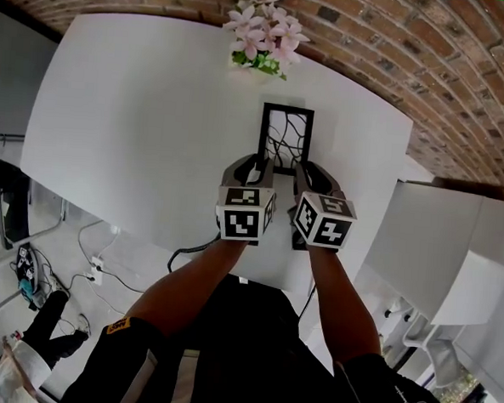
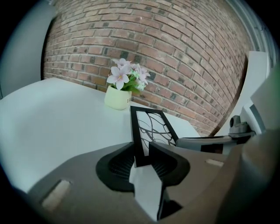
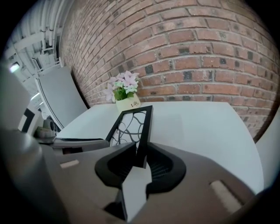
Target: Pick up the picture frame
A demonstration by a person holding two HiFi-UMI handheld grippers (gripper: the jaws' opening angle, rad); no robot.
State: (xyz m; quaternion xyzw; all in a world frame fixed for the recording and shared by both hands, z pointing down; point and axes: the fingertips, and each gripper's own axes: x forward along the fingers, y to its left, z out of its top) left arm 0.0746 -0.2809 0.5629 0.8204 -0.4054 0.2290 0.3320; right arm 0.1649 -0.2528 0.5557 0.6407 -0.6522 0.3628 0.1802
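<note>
Presently: picture frame (image 1: 286,139) upright between both tools, beyond the marker cubes, black border, branch pattern inside. White table (image 1: 137,130) beneath; flower pot (image 1: 264,39) at its far edge against a brick wall (image 1: 431,54). Left hand-held gripper (image 1: 258,167) pinches the frame's lower left edge, jaws narrowly parted. Right hand-held gripper (image 1: 303,176) pinches the lower right edge likewise.

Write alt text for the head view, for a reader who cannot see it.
Seen from above, a person's left claw and right claw each clamp a near corner of a black picture frame with a branch pattern, over a white table. A pot of pink flowers stands at the table's far edge, by a brick wall.
</note>
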